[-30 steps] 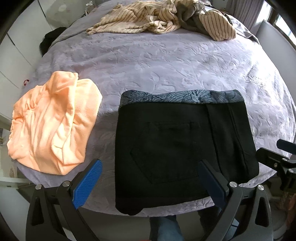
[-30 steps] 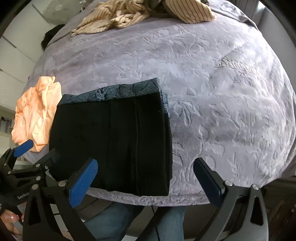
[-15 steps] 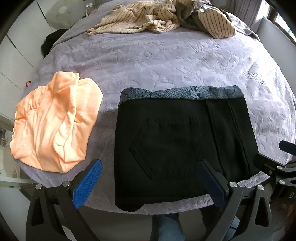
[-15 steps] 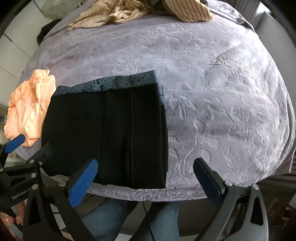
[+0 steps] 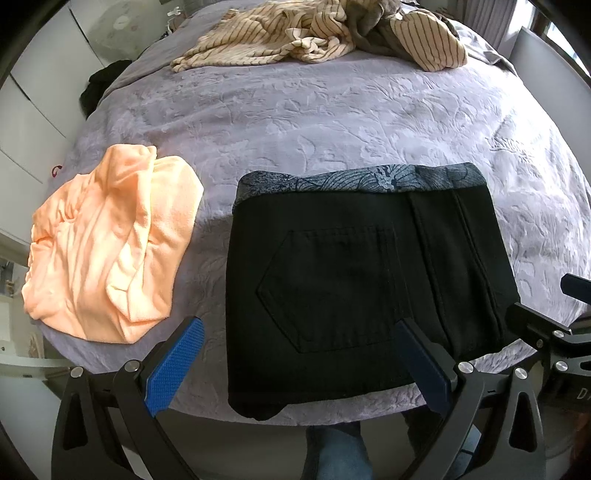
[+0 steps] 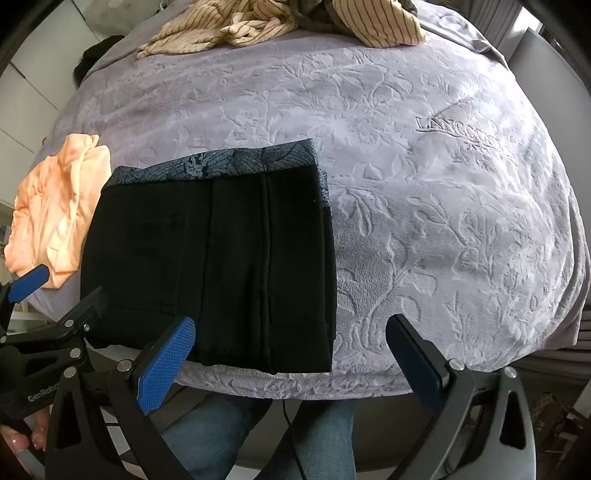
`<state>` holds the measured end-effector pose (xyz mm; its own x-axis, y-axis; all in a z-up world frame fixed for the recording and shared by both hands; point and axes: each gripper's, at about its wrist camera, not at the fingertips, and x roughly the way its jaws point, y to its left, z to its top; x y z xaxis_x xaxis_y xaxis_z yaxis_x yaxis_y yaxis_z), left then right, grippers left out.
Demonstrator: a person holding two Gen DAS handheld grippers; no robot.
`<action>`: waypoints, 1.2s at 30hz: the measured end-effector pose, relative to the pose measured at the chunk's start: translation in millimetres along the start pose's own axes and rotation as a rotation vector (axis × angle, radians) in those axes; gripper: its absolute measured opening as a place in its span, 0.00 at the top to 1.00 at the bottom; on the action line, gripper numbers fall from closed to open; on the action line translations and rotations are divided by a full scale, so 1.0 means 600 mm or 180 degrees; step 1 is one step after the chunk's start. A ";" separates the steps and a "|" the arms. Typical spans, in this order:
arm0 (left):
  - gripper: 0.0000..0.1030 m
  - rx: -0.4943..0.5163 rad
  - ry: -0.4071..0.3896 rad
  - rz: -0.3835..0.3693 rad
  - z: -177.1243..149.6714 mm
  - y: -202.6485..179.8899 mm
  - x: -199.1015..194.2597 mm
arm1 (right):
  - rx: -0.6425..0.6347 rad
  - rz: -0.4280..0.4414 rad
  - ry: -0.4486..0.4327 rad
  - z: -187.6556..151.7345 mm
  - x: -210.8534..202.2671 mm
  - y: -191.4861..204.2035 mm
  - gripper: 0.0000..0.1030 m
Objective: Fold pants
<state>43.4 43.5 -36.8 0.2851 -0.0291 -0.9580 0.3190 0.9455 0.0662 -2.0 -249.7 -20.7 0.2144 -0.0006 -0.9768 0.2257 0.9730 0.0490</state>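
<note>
**Folded pants at the near edge of the bed, both grippers spread and holding nothing**

The black pants [image 5: 362,288] lie folded into a compact rectangle at the near edge of the bed [image 5: 332,122], a patterned grey-blue band along their far side and a back pocket facing up. Their near left corner hangs slightly over the bed's edge. How many layers sit underneath cannot be made out.

The left gripper [image 5: 299,369] hangs just off the near edge, its jaws wide apart, touching no cloth; its right pad overlaps the pants in the picture, but contact there cannot be judged. The right gripper [image 6: 291,362] is likewise spread and empty, near the pants' right corner.

An orange garment [image 5: 107,243] lies crumpled just left of the pants, apart from them. At the far side a heap of striped clothes [image 5: 314,33] is partly cut off by the frame. A dark item [image 5: 99,85] at the far left edge is too shadowed to identify.
</note>
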 end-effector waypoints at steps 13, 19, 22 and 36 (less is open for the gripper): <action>0.00 0.0004 0.0031 -0.0017 0.005 0.007 0.007 | -0.0013 -0.0027 0.0008 0.004 0.001 0.003 0.00; 0.00 0.0002 0.0046 -0.0026 0.006 0.009 0.008 | -0.0007 -0.0026 0.0011 0.004 0.001 0.006 0.00; 0.00 0.0003 0.0050 -0.0029 0.007 0.009 0.010 | -0.0021 -0.0017 0.0032 0.008 0.005 0.003 0.00; 0.00 -0.0001 0.0062 -0.0034 0.009 0.015 0.014 | -0.0079 -0.0036 0.0025 0.020 0.008 0.004 0.00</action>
<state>53.4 49.7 -42.5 0.2641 -0.0329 -0.9639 0.3217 0.9452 0.0559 11.2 -250.3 -22.9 0.2045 -0.0098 -0.9788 0.2043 0.9784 0.0329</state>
